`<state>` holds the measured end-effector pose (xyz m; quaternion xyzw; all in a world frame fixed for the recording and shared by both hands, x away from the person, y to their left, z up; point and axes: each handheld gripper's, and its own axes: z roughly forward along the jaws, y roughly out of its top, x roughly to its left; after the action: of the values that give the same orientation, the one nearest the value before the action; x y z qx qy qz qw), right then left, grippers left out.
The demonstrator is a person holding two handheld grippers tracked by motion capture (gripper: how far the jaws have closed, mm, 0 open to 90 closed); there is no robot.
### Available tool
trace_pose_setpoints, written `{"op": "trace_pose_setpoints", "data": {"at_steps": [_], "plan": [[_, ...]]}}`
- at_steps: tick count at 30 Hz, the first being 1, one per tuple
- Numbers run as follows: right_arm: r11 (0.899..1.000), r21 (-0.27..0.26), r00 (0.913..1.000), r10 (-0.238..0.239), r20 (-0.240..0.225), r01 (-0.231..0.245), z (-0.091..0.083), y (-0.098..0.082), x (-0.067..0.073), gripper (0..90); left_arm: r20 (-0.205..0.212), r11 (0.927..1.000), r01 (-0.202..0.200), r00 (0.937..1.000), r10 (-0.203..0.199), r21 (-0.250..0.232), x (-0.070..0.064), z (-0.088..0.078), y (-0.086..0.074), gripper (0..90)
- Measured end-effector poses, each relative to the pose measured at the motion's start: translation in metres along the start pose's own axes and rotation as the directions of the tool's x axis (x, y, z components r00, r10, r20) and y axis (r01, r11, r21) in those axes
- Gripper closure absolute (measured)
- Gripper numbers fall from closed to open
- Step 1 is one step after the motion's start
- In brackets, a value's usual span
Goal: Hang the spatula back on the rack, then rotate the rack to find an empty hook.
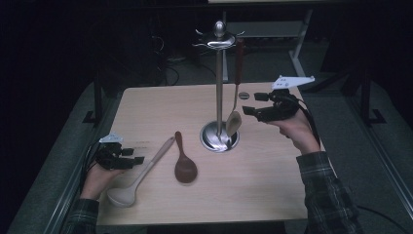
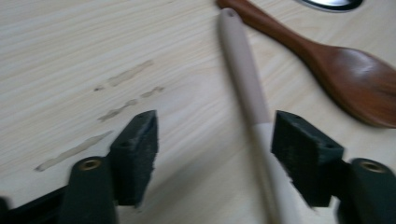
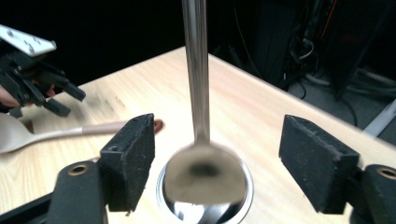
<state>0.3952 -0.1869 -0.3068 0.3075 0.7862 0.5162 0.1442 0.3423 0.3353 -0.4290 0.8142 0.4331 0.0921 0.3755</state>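
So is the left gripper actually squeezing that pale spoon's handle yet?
Apart. In the left gripper view the pale spoon's handle runs between the open pads of the left gripper, with bare table showing on either side of it.

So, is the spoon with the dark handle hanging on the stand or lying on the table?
Hanging: the spoon dangles from the stand, bowl just above the stand's round base.

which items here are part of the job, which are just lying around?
In the job: pale ladle, handle between the open left gripper jaws; utensil stand; hung spoon near the open right gripper.
Lying about: brown wooden spoon, small dark disc on the table.
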Motion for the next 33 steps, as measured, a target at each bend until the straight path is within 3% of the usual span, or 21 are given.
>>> {"op": "trace_pose_setpoints", "data": {"at_steps": [2,5,9,16,20,25,29,33], "plan": [[1.0,0.0,1.0,0.008,-0.001,-0.008,0.0,-0.005,0.0,25.6,0.019,0.9999,0.003,0.9998,-0.002,-0.017,-0.006,-0.003,0.006,35.7],[0.999,0.013,0.9991,0.038,0.016,-0.038,0.002,-0.028,-0.003,23.4,0.029,0.9998,-0.007,0.9995,0.007,-0.02,-0.013,-0.009,0.016,45.2],[0.998,0.032,0.9976,0.055,0.041,-0.057,0.0,-0.047,-0.004,20.8,0.063,0.9988,-0.033,0.9974,0.035,-0.036,-0.02,-0.017,0.031,60.6],[0.995,0.041,0.994,0.091,0.061,-0.093,-0.004,-0.079,-0.003,19.4,0.104,0.9954,-0.069,0.9917,0.076,-0.067,-0.035,-0.034,0.071,86.8],[0.99,0.074,0.9917,0.112,0.064,-0.116,-0.002,-0.098,0.001,16.9,0.122,0.9918,-0.099,0.9866,0.109,-0.08,-0.046,-0.046,0.099,89.8],[0.988,0.113,0.992,0.1,0.078,-0.108,0.001,-0.117,0.01,14.0,0.132,0.9844,-0.156,0.9773,0.166,-0.083,-0.062,-0.055,0.134,89.9],[0.986,0.141,0.9933,0.077,0.087,-0.089,0.002,-0.128,0.018,13.1,0.164,0.9723,-0.215,0.9598,0.228,-0.09,-0.082,-0.062,0.166,89.9],[0.983,0.158,0.9931,0.078,0.087,-0.091,0.001,-0.136,0.02,12.4,0.16,0.9597,-0.263,0.9477,0.276,-0.099,-0.095,-0.068,0.196,89.9]]}}
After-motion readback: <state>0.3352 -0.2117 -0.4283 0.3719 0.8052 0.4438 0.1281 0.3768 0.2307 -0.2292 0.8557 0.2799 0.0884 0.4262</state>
